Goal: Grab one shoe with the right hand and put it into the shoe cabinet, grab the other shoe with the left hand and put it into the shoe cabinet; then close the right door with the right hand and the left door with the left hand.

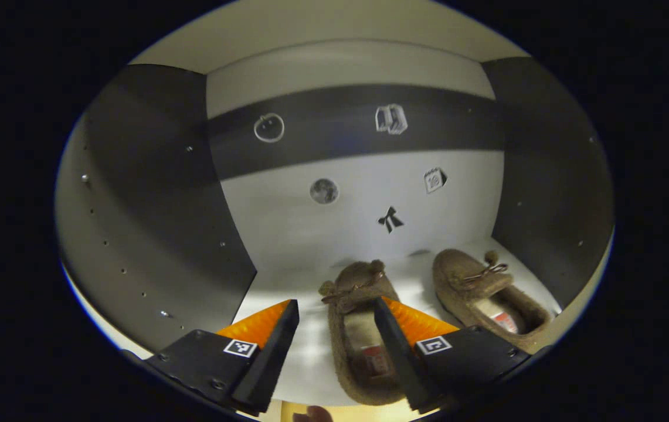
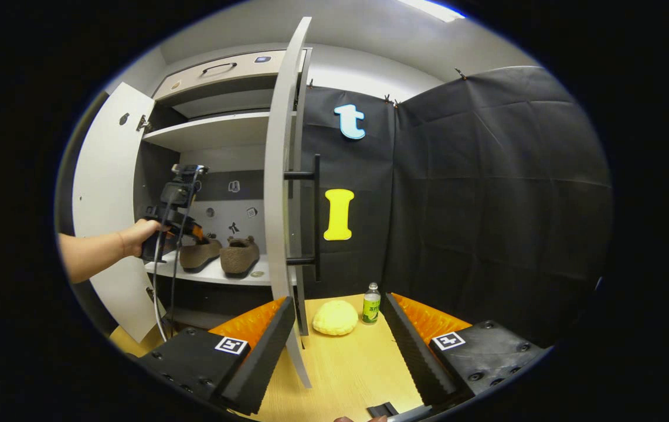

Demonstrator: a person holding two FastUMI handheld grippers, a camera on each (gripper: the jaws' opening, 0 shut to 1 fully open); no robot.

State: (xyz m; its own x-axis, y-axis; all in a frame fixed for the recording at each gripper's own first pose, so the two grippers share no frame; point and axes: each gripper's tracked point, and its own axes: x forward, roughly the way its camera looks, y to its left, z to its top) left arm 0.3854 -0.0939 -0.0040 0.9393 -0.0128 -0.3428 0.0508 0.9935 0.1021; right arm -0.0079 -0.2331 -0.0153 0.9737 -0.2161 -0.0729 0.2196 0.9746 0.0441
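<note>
Both shoes sit side by side on the cabinet shelf (image 1: 287,281), left shoe (image 1: 360,328) and right shoe (image 1: 486,296), toes toward the back wall, long axes running front to back. My left tongs (image 1: 334,328) hang open, holding nothing; right tongs (image 2: 337,334) open too (both doors (image 2: 284,193) remain to shut).

The left shoe's (image 1: 363,346) heel is partly hidden behind the left gripper's right finger (image 1: 398,346). The right shoe's (image 1: 486,299) heel is cut off at the picture's edge. Both insole labels are blurred.
</note>
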